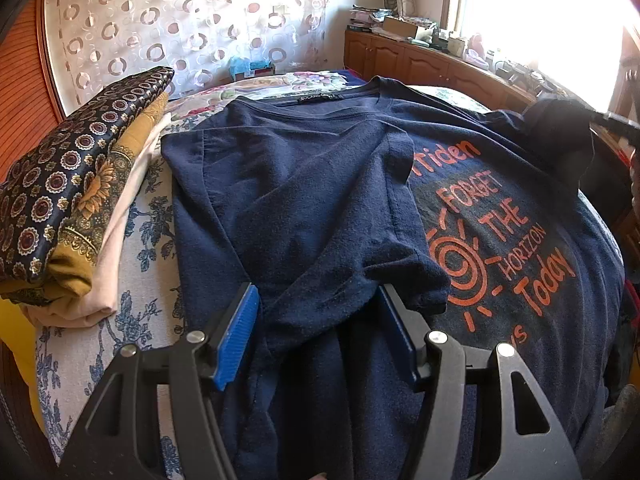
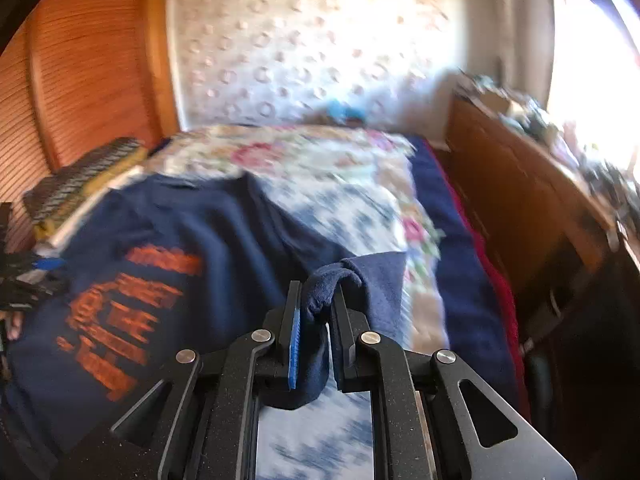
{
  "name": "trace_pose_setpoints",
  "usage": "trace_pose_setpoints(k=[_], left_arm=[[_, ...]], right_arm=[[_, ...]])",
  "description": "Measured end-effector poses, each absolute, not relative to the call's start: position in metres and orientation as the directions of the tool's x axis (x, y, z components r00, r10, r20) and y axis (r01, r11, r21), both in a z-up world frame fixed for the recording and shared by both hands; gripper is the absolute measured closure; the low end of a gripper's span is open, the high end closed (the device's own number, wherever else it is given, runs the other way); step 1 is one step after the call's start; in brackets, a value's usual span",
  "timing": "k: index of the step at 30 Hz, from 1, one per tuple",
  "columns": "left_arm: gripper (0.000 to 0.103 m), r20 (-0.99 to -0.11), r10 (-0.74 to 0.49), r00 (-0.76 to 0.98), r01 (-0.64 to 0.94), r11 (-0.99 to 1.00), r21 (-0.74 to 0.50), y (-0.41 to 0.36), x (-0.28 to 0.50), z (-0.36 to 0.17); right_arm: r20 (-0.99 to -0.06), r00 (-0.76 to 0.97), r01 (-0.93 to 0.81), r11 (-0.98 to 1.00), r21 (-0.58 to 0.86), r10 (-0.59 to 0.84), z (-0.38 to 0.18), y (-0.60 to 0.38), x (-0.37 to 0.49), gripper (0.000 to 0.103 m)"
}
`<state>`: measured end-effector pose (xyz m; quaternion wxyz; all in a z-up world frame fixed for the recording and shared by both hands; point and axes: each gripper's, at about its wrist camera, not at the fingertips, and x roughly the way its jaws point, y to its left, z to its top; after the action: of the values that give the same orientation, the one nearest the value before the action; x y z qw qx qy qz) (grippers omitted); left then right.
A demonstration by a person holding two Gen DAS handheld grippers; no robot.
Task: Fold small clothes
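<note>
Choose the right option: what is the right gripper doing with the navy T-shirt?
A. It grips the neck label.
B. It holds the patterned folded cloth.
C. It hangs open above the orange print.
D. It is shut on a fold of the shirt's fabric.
D: in the right wrist view the right gripper has its fingers closed on a bunched piece of the navy T-shirt, with fabric standing up between them.

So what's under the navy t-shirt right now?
The navy t-shirt lies on a blue-and-white floral bedspread, visible along its left edge. Whatever sits beneath the shirt's middle is covered.
</note>
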<state>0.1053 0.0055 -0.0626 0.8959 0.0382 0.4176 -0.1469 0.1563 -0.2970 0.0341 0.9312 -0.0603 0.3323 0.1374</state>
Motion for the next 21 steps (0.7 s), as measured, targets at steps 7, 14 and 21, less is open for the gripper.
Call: trace_pose_setpoints(k=[7, 14, 21], left_arm=[[0.042, -0.76, -0.231, 0.608, 0.295, 0.954, -0.054, 0.006, 0.105, -0.063], [0.041, -0.76, -0.231, 0.608, 0.296, 0.954, -0.054, 0.005, 0.105, -0.063], [0.041, -0.76, -0.232, 0.608, 0.296, 0.954, -0.054, 0.005, 0.105, -0.063]], right_arm=[[-0.614, 0.681, -0.49, 0.871, 0.022, 0.399, 0.044, -0.221, 0.151, 0.049], [-0.655, 0.66, -0.446, 0.893, 0.054, 0.369, 0.018, -0.238, 0.155, 0.049], [-0.73, 0.593, -0.394, 0.913, 0.107, 0.341, -0.022, -0.244, 0.18, 0.049]])
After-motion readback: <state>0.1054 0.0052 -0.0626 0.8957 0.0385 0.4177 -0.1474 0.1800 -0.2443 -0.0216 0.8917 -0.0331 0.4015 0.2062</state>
